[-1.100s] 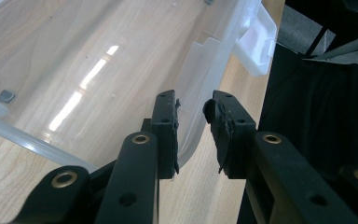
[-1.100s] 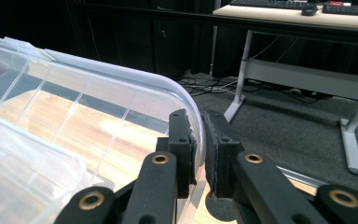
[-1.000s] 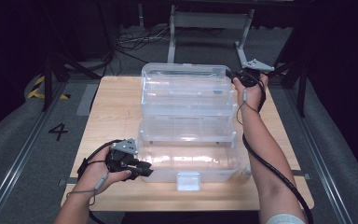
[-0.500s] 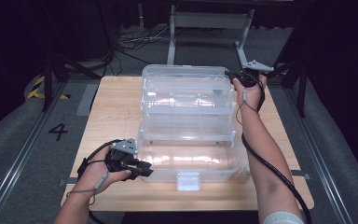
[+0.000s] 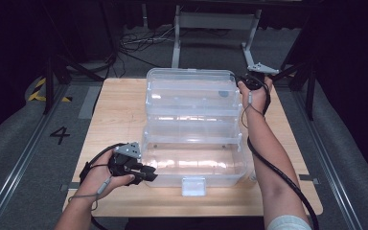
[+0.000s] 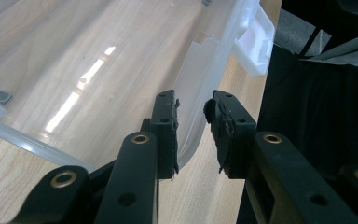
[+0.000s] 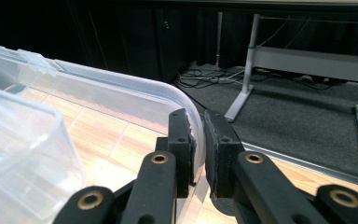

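A large clear plastic box [image 5: 191, 120] stands open on the wooden table [image 5: 120, 110], its tiered trays stepped up toward the back and a white latch [image 5: 194, 186] at its front. My left gripper [image 5: 149, 175] sits at the box's near left corner. In the left gripper view it is open [image 6: 191, 105], with the clear front wall [image 6: 193, 70] running between its jaws. My right gripper [image 5: 243, 80] is at the far right corner of the raised lid. In the right gripper view it is shut [image 7: 199, 122] on the lid's curved rim [image 7: 121, 88].
Bare table surface lies to the left of the box and in a narrow strip along the front edge. Behind the table are a grey metal stand [image 5: 215, 24] and cables [image 5: 139, 43] on the dark floor. A floor mark "4" [image 5: 60, 135] lies at the left.
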### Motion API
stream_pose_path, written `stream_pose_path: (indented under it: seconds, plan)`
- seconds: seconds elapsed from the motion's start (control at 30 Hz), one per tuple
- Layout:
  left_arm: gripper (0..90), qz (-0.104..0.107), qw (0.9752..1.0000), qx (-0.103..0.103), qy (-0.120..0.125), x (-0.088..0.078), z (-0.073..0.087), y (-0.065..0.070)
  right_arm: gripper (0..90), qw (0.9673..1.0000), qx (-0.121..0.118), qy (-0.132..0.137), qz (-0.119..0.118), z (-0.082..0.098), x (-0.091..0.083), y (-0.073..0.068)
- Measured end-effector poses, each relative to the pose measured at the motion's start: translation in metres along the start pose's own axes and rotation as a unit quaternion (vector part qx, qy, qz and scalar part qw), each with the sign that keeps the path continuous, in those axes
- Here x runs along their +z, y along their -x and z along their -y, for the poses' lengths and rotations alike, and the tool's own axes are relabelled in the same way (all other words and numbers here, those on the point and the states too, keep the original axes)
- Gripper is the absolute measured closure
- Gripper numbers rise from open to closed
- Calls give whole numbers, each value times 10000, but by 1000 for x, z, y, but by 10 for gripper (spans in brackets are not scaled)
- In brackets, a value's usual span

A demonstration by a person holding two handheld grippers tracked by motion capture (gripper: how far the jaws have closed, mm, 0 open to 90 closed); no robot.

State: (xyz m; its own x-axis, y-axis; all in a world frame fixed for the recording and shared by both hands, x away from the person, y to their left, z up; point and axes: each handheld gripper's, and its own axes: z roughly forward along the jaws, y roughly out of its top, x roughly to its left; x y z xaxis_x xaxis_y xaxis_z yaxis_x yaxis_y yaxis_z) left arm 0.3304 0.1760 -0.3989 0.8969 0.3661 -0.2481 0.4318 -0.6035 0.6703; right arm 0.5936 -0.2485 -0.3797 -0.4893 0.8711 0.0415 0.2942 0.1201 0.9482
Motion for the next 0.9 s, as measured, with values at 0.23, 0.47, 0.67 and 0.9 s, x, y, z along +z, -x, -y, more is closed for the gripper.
stream_pose_path:
  seconds: [0.23,0.47,0.67,0.9]
  plan:
    - [713,23,10000,-6,-3,0,0,-1,825,10000,-39,-29,63,5,4,0]
    - [711,28,10000,-6,3,0,0,-1,827,9999,-9,-44,106,11,8,0]
    - [711,28,10000,-6,4,0,0,-1,829,9998,-8,-89,158,15,12,1]
    - [712,30,10000,-5,4,0,0,-1,830,9997,-16,-199,172,18,15,2]
